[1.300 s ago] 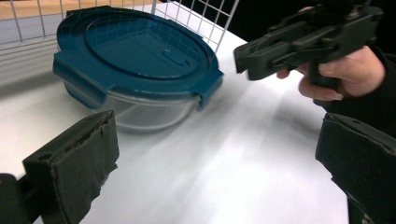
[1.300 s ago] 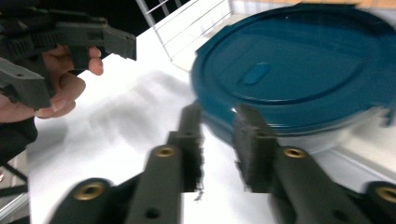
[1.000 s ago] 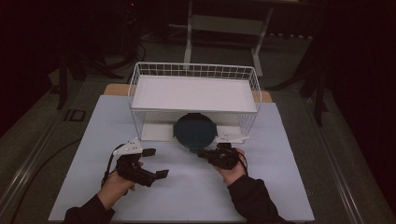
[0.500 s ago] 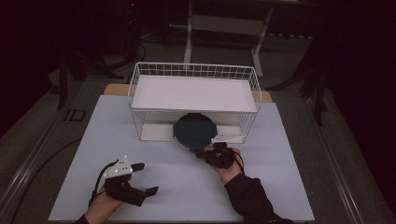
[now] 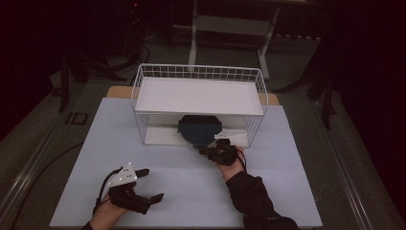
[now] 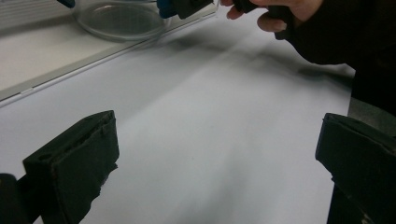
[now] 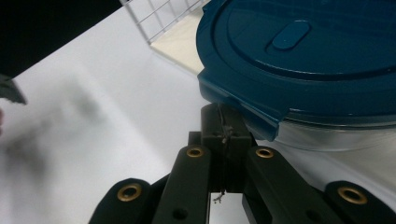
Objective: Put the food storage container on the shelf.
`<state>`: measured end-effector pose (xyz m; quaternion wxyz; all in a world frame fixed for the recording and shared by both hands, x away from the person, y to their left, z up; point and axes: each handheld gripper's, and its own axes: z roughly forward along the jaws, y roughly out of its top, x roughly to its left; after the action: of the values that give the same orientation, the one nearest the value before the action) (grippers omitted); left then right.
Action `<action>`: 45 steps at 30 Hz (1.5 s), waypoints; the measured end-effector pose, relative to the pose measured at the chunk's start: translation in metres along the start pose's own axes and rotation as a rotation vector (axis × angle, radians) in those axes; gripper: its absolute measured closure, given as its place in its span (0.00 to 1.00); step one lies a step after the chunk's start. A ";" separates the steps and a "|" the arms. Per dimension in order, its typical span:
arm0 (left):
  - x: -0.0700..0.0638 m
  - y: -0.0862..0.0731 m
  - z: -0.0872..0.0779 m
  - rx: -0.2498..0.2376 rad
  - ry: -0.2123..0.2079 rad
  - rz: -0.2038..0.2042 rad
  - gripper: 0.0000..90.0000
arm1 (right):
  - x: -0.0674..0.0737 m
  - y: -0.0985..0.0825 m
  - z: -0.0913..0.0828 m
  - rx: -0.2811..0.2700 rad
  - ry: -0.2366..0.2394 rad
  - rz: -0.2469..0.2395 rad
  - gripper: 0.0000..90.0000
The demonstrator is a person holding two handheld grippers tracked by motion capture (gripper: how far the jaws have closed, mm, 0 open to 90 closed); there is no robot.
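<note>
The left gripper [image 5: 143,184], jaws wide and empty, waits low over the table [image 5: 191,191] (well clear); the right gripper [image 7: 223,128], jaws pressed together, noses the blue-lidded container [image 5: 198,129] under the wire rack [image 5: 198,96], seemingly mid-push; next, a steady shove.

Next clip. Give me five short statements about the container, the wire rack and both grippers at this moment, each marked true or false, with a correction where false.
1. The container has a dark blue lid. True.
2. The right gripper has its jaws wide open. False: they are shut, their tips at the lid's edge.
3. The left gripper is open with nothing between its jaws. True.
4. The container sits on top of the wire rack. False: it sits under the rack's white shelf, at the open front.
5. The left gripper touches the container. False: it is apart from it, over the pale blue table cover.
</note>
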<state>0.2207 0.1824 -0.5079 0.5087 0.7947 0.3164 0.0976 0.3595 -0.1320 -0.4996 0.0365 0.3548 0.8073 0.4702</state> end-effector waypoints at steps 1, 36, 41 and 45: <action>0.000 0.000 0.000 0.001 -0.001 0.001 0.00 | -0.001 0.001 0.001 -0.004 -0.009 0.001 1.00; 0.000 0.000 0.000 -0.004 -0.026 -0.008 0.00 | 0.003 0.007 -0.003 -0.095 -0.028 -0.039 0.39; -0.001 0.000 -0.001 -0.007 -0.025 0.000 0.00 | 0.010 0.002 -0.015 -0.129 0.028 -0.043 0.21; -0.002 0.001 -0.002 -0.010 -0.027 0.007 0.00 | 0.016 -0.004 -0.026 -0.130 0.037 -0.071 0.17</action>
<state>0.2184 0.1823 -0.5062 0.5166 0.7945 0.3062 0.0900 0.3351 -0.1428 -0.4839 0.0613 0.3140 0.7878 0.5264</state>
